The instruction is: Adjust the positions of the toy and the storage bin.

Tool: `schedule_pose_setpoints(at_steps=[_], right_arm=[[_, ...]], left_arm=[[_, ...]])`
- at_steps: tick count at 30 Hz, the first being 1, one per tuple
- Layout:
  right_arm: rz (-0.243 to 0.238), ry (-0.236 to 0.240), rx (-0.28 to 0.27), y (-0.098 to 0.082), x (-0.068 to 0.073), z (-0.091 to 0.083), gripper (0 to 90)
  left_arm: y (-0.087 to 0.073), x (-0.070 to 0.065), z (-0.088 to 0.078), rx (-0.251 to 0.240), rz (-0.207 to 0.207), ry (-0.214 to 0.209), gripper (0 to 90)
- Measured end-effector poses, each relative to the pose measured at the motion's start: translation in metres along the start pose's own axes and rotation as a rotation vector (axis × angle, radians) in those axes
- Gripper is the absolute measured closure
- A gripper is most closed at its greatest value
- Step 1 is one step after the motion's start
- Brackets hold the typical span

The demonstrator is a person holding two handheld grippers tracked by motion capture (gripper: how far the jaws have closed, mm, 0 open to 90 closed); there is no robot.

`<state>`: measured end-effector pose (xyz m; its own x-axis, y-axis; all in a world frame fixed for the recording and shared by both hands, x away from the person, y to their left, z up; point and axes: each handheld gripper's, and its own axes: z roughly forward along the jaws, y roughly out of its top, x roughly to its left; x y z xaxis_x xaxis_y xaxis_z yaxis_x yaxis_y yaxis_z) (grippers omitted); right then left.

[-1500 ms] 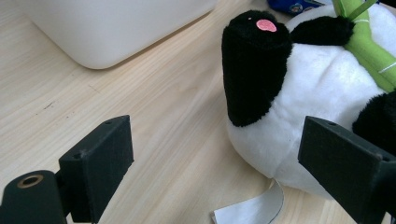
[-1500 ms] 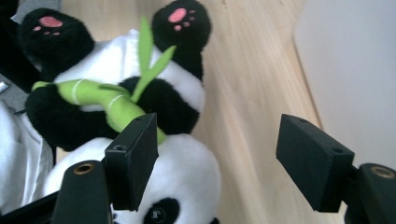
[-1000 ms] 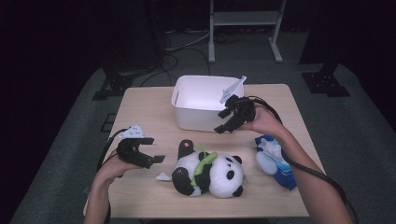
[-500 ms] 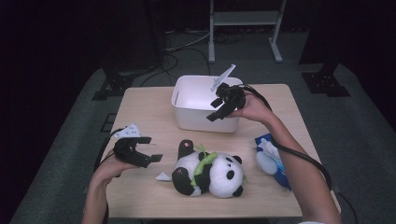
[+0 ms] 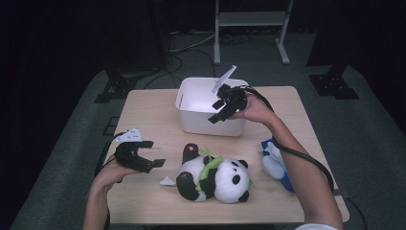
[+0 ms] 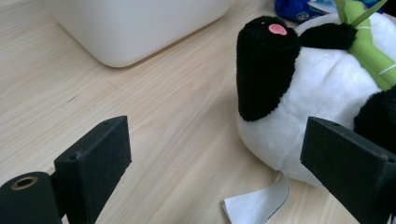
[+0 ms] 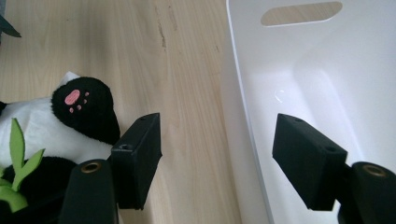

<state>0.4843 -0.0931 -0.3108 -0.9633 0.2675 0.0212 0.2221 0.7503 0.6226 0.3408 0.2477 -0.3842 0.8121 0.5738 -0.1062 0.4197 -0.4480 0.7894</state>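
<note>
Though on its back, panda [image 5: 215,175] head rightward

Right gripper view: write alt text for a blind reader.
Open black tongs straddle the near wall of an empty white bin on a wooden table. A plush panda with a pink-padded paw lies at lower left.

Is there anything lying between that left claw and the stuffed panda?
Nothing visible blocks it. The left gripper has its fingers open toward the panda, with bare table between them. A white fabric tag lies flat by the panda's base.
</note>
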Motion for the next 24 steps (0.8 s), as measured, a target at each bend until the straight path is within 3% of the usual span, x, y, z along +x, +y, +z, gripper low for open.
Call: schedule_pose_setpoints(at_steps=[10, 16, 19, 24], right_arm=[[-0.016, -0.014, 0.033, 0.007, -0.007, 0.009, 37.5], [-0.012, -0.034, 0.067, 0.007, -0.013, 0.018, 51.5], [0.001, -0.027, 0.071, 0.007, -0.017, 0.02, 57.2], [-0.004, -0.006, 0.09, 0.006, -0.018, 0.025, 74.6]], left_arm=[[-0.001, 0.001, -0.001, -0.005, -0.004, -0.005, 7.4], [-0.002, 0.002, -0.002, -0.005, -0.01, -0.004, 7.5], [-0.002, 0.002, -0.003, -0.008, -0.016, -0.001, 7.4], [-0.002, 0.003, -0.003, -0.01, -0.018, -0.001, 7.4]])
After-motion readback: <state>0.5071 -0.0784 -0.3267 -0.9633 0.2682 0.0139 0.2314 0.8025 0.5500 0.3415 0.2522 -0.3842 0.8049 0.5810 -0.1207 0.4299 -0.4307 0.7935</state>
